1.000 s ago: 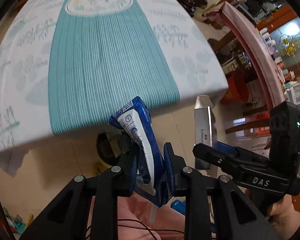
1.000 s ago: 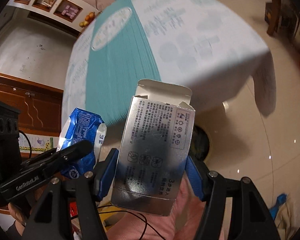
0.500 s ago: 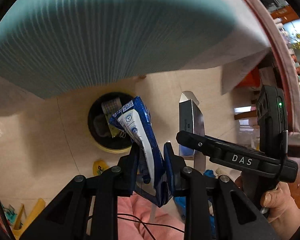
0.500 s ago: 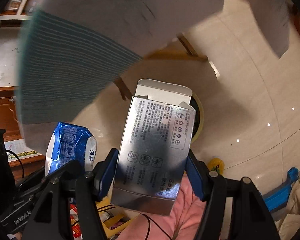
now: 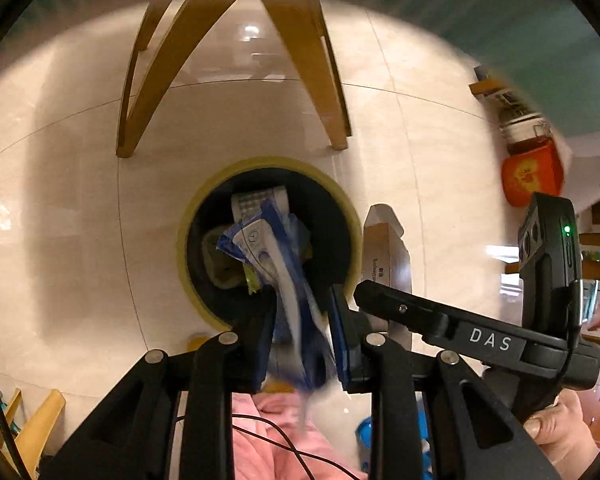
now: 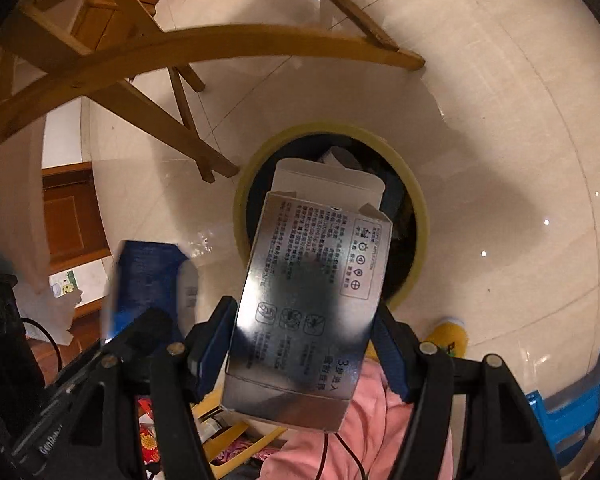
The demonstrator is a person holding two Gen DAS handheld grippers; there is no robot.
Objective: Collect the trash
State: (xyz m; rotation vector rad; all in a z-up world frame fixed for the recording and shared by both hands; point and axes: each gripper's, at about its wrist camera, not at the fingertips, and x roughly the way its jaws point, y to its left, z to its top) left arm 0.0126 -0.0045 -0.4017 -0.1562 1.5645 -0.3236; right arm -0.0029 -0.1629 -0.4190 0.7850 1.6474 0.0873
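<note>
Glossy tiled floor (image 5: 60,200), yellow-rimmed bin (image 5: 188,216) below, left claw (image 5: 302,336) narrowly clamping blue wrapper (image 5: 276,264), right claw (image 6: 300,344) widely gripping silver box (image 6: 312,280).

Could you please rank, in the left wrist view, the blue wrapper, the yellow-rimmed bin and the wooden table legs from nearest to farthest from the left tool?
1. Blue wrapper: between the left tool's fingers.
2. Yellow-rimmed bin: on the floor, just beyond the fingertips.
3. Wooden table legs: past the bin, top of view.
</note>
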